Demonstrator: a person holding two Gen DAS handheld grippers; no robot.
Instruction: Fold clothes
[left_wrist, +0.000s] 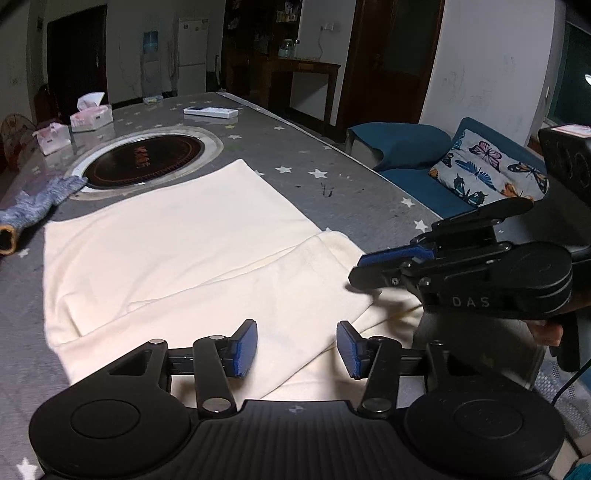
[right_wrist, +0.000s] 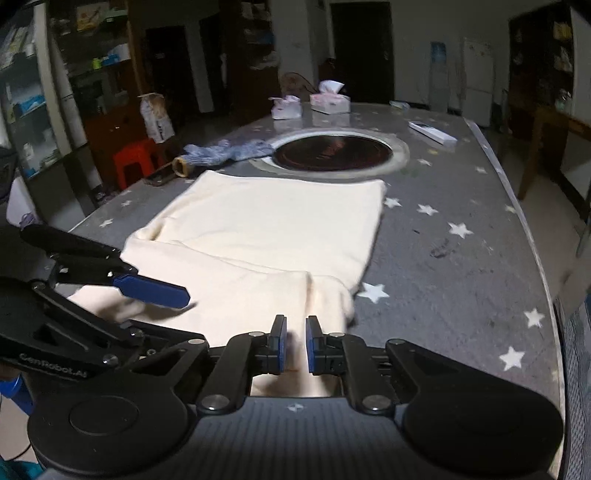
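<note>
A cream garment (left_wrist: 177, 251) (right_wrist: 277, 221) lies spread flat on the grey star-patterned table (left_wrist: 332, 158) (right_wrist: 461, 266), with a folded sleeve or flap across its near part. My left gripper (left_wrist: 297, 349) is open, its blue pads wide apart just above the garment's near edge, with only cloth below the gap. My right gripper (right_wrist: 296, 343) has its pads nearly together on a fold of the near right corner. From the left wrist view, the right gripper (left_wrist: 360, 271) comes in from the right, its tip on the garment's right hem. The left gripper (right_wrist: 162, 284) shows at the left of the right wrist view.
A round built-in hotplate (left_wrist: 144, 162) (right_wrist: 332, 151) sits just beyond the garment. A blue-grey glove (left_wrist: 37, 199) lies at its left; tissue boxes (left_wrist: 90, 116) and a white remote (left_wrist: 210, 112) stand further back. A blue sofa with a butterfly cushion (left_wrist: 487, 166) flanks the table's right edge.
</note>
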